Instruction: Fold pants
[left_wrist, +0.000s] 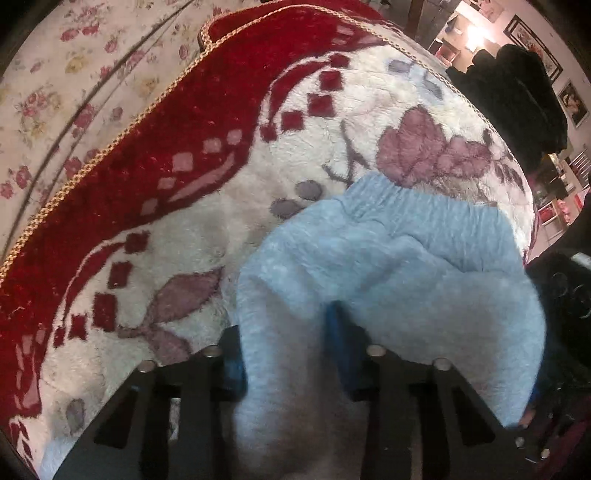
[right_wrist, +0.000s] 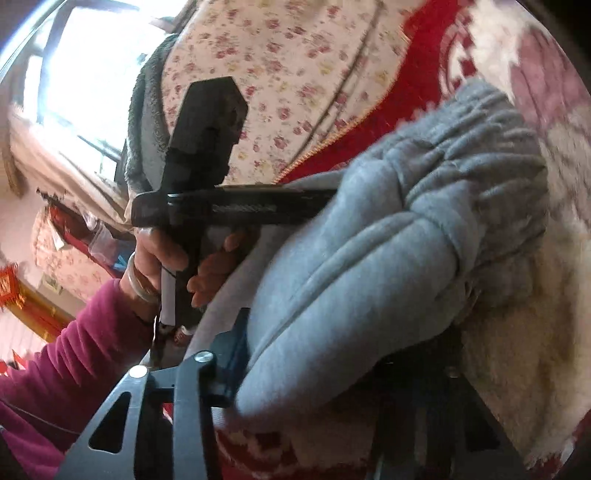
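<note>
Bright window (right_wrist: 92, 74), framed pictures (left_wrist: 532, 44) on the wall — floral sheet (left_wrist: 55, 92), red-and-cream blanket (left_wrist: 184, 122).

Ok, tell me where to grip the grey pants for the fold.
Grip the grey pants at the gathered elastic waistband: its thick ridge gives the fingers purchase. Come from the near side, where the bunched fabric lifts off the blanket.

You get soft indoor light; the window (right_wrist: 85, 70) blows out white, a lamp (left_wrist: 474, 35) glares, edges bend and darken, and the blanket (right_wrist: 535, 122) smears with motion blur.
</note>
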